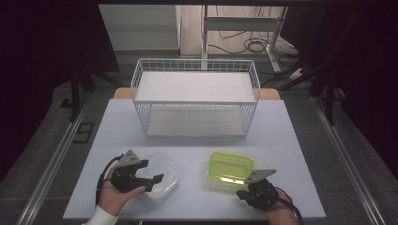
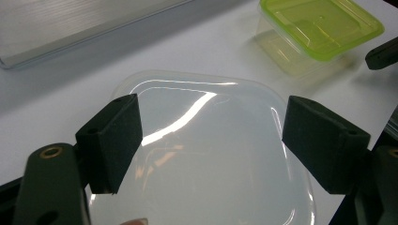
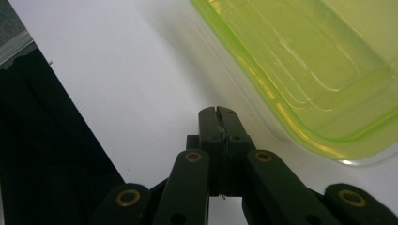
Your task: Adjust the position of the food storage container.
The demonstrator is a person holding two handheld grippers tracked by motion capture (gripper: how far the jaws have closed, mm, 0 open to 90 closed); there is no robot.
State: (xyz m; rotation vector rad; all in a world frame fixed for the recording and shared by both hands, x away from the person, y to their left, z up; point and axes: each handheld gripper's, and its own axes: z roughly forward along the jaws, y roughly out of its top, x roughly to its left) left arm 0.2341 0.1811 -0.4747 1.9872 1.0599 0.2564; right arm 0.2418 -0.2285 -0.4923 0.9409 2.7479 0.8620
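A clear square container with a translucent lid (image 1: 164, 180) (image 2: 211, 159) sits at the front left of the white table (image 1: 197, 145). My left gripper (image 1: 151, 172) (image 2: 211, 140) hovers over it, open wide, with one pad (image 2: 115, 136) above the lid's left edge and the other over its right edge; I see no contact. A yellow-green lidded container (image 1: 231, 166) (image 2: 319, 28) (image 3: 319, 61) stands at the front right. My right gripper (image 1: 241, 192) (image 3: 218, 112) is shut on nothing, low over the table just beside that container's near corner.
A white wire basket with two shelves (image 1: 195, 96) stands at the back middle of the table. The table's front edge (image 3: 70, 103) runs close to my right gripper. Bare table lies between the two containers. Floor rails run along both sides.
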